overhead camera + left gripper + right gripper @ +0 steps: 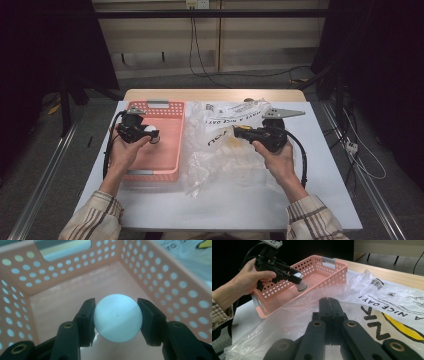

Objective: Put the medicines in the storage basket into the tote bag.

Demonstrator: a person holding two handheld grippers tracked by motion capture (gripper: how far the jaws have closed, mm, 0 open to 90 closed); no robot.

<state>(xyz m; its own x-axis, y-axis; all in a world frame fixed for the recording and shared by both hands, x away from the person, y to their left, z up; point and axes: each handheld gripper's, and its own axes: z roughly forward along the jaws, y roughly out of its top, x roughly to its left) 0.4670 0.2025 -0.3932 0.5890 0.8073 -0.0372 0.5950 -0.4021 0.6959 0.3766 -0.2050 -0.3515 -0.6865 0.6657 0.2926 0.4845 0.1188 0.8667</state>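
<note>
L hand-held gripper [116, 321] grips bulb [117, 317], basket [160, 277] walls near.

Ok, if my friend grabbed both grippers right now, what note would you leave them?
Left gripper: jaws shut on a white bulb, held inside the pink basket, above its floor.
Right gripper: jaws shut, over the clear bag beside the basket. I cannot tell whether they pinch it.
Done: bulb gripped and brought to the basket.
Left: probably lower the bulb, then open the left jaws gently.
</note>
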